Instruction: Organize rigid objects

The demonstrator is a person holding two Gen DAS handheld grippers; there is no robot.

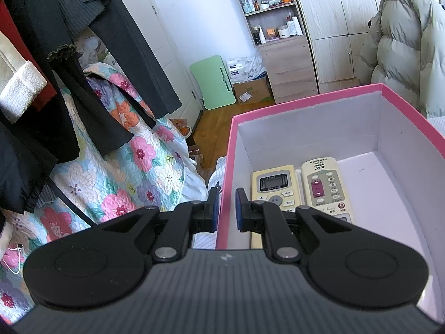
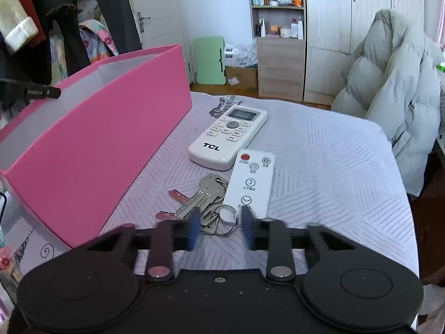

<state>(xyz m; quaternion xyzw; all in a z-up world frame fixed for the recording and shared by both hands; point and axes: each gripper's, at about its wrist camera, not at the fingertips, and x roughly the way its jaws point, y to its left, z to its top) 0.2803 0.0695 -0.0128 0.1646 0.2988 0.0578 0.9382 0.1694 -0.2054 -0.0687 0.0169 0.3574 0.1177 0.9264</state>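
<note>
- The right gripper [image 2: 221, 217] hangs low over the bunch of silver metal keys with pinkish heads on a steel split ring [image 2: 205, 197]. Its blue pads are blurred and stand apart on either side of the ring, and no firm pinch shows yet.
- The bunch is loose and flat, so a good grip probably takes the ring or the stacked key shanks. The fingertips should be almost down on the pale quilted bedcover [image 2: 333, 167], so that nothing slips out below.
- The slim white flat remote with a red button [image 2: 251, 183] lies just beside the ring, near the right pad. Closing squarely should keep that pad from catching its corner.
- Once lifted the keys will dangle and swing, so a slow, steady carry seems wise.
- Beyond them the white TCL air-conditioner remote [image 2: 228, 139] waits on the cover, touching or nearly touching the slim one.
- To the left stands the long pink cardboard box with a white inside [image 2: 97, 144]. The left gripper [image 1: 226, 194] is nearly closed, with its pads astride the box's near side wall, steadying it.
- Two cream remotes [image 1: 275, 186] already lie side by side at the near end of the box floor. The bare floor to their right and beyond looks like the best landing place for the keys.
</note>
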